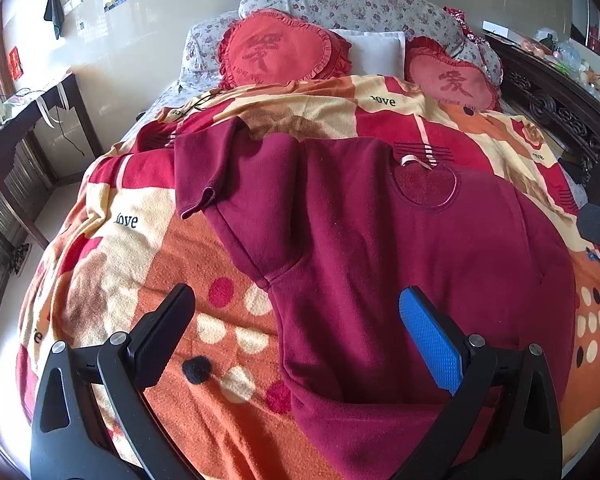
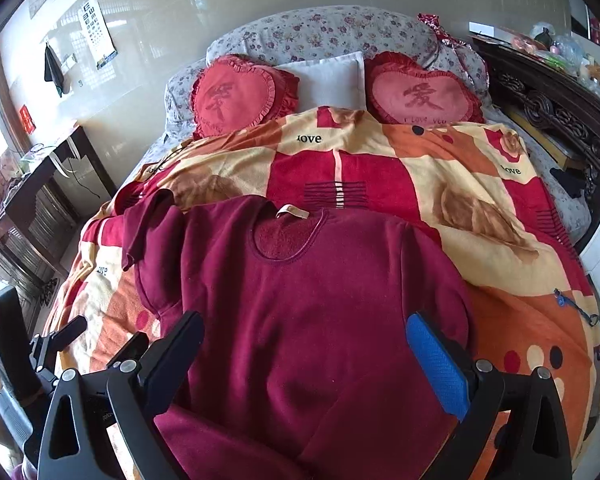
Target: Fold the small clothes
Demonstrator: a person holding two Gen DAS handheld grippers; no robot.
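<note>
1. Bed (image 2: 572, 208) fills both views, covered by an orange-red blanket (image 1: 140, 264).
2. Maroon sweater (image 2: 308, 320) lies flat at frame centre on the blanket, neckline toward the pillows.
3. Left tool (image 1: 296, 312), bottom of frame: spread wide, holding nothing.
4. Right tool (image 2: 304, 340), bottom centre: spread wide over the sweater, holding nothing.

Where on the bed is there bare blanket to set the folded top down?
Free: the blanket between the sweater collar and the heart pillows, and the orange strip right of the sweater. Left of it, by the left gripper, a dotted patch. The headboard end is crowded.
</note>
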